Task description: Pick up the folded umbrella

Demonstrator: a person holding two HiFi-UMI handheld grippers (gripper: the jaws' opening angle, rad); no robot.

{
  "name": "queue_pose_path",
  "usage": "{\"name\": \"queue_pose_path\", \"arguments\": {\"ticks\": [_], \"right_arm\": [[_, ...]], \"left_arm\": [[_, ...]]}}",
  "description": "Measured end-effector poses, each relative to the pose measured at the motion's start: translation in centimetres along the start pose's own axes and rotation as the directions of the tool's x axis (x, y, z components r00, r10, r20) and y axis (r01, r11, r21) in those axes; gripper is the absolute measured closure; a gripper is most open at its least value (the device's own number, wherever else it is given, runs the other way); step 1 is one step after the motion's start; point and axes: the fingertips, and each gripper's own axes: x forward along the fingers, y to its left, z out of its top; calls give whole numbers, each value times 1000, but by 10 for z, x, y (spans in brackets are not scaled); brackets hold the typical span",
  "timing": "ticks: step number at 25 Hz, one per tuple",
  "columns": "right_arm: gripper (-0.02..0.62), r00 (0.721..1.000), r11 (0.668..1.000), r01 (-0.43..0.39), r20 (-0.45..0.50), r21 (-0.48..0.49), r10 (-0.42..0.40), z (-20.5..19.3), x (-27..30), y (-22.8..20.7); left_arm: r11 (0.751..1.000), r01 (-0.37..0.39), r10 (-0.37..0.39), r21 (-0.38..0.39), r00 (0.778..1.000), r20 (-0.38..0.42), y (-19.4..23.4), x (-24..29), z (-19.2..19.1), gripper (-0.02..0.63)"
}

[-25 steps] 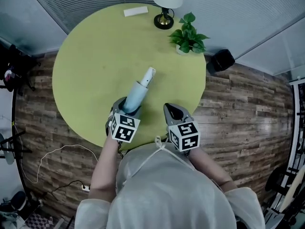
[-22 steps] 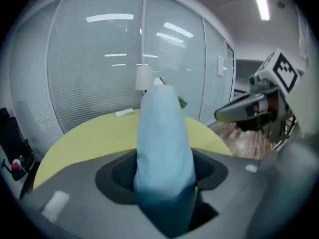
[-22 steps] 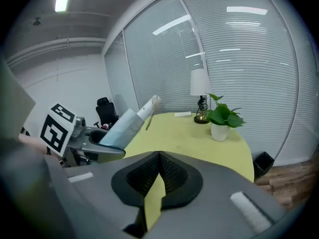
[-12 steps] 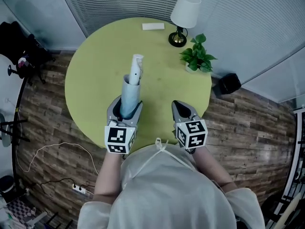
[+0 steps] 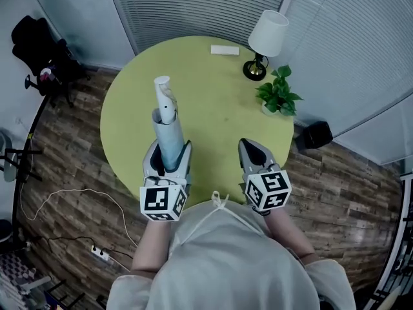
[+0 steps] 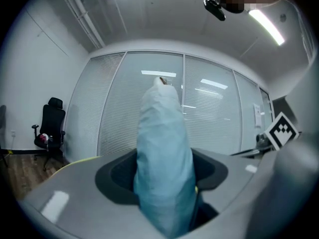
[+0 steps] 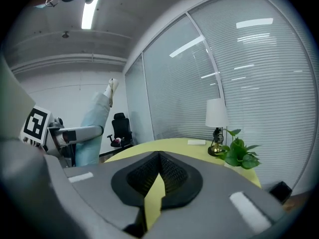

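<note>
Pale-blue folded umbrella (image 6: pixel 162 148) — clamped between jaws of left gripper (image 5: pixel 169 151).

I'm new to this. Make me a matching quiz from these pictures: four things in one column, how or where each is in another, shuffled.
Things: 1 folded umbrella; 2 lamp; 3 potted plant; 4 right hand-held gripper.
States: A white shade, stands on the table; B empty, jaws together; C green, beside the lamp; D clamped in the left hand-held gripper.
Pairs: 1-D; 2-A; 3-C; 4-B.
</note>
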Motion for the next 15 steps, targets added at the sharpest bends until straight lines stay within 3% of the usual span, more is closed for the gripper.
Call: {"name": "queue_pose_path", "arguments": {"ticks": [7,15], "right_arm": [[597,999,1000,31,37,-1,-31,7,-3,-4],[597,999,990,-2,32,-138,7,8,-6,16]], "left_arm": [[1000,-16,16,5,1000,-11,3,-1,-1,319],[1000,-12,13,10,999,-30,3,-2,-2,319]]}}
